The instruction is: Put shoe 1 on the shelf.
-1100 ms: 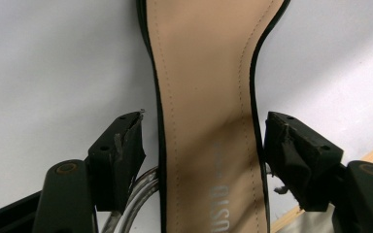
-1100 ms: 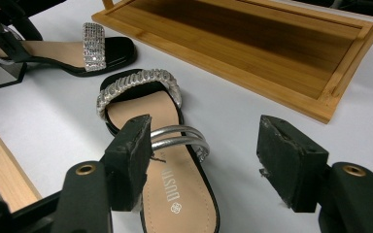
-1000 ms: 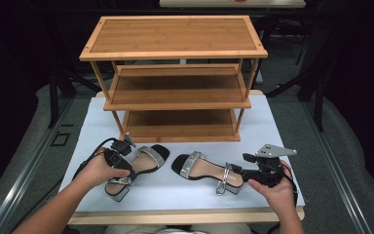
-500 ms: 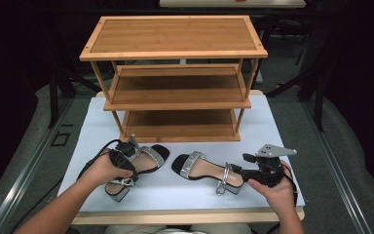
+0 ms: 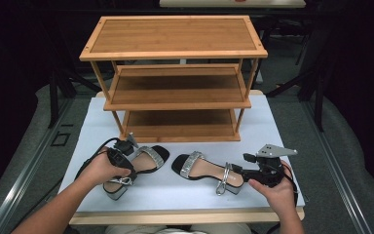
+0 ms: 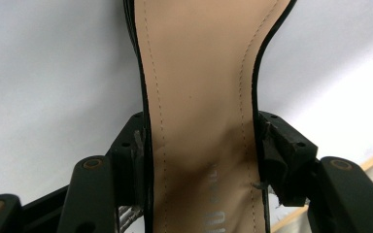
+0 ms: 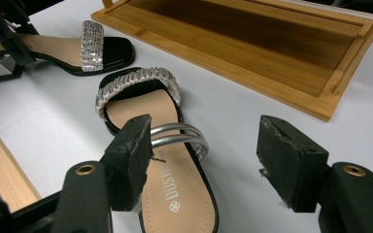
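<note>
**Two sandals before the shoe rack, one gripped**

Bamboo three-shelf shoe rack (image 5: 175,78) stands at the back of the white table (image 5: 282,136), shelves bare. Left sandal (image 5: 136,165) lies near the lowest shelf; left gripper (image 5: 121,163) has its jaws pressed against both edges of the insole waist, likely for lifting. Right sandal (image 5: 207,170) lies flat; right gripper (image 7: 204,160) hangs wide open over its heel, holding nothing.

Dark room, grey floor (image 5: 24,161)
</note>
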Motion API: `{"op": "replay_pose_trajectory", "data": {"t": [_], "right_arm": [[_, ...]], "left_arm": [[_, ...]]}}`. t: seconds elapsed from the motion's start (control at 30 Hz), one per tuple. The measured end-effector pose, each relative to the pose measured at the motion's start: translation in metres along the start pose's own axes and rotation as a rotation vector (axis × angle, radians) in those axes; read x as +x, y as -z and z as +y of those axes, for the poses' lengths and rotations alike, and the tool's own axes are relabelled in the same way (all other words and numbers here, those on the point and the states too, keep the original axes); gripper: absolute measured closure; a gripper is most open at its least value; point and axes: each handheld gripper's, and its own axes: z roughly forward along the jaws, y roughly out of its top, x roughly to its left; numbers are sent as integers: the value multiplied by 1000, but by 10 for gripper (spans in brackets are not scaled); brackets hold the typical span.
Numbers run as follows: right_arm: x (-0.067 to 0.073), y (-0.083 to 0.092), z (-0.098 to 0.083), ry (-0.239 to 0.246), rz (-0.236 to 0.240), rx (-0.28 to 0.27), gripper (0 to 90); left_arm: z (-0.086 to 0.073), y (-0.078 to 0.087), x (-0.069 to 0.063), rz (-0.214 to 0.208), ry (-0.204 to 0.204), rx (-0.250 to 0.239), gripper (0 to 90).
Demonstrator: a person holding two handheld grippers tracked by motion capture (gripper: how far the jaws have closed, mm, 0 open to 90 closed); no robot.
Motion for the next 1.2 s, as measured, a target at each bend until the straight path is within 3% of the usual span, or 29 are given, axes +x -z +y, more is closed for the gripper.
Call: {"op": "replay_pose_trajectory", "data": {"t": [0.27,0.5,0.83,0.93,0.97,1.2], "right_arm": [[-1,1,0,1,-3,-5,367],[-1,0,0,-3,-4,-2,366],[-3,0,-2,-6,-3,-2,366],[-3,-1,-2,-5,-7,-6,366],[-3,-1,-2,-4,-1,-3,366],[-3,1,-2,-8,-5,-3,366]], "left_arm": [[0,20,7,12,12,-33,429],[11,35,15,26,60,-86,429],[39,19,24,50,159,-102,429],[42,17,25,49,175,-112,429],[44,14,26,38,198,-128,429],[44,4,27,27,221,-123,429]]}}
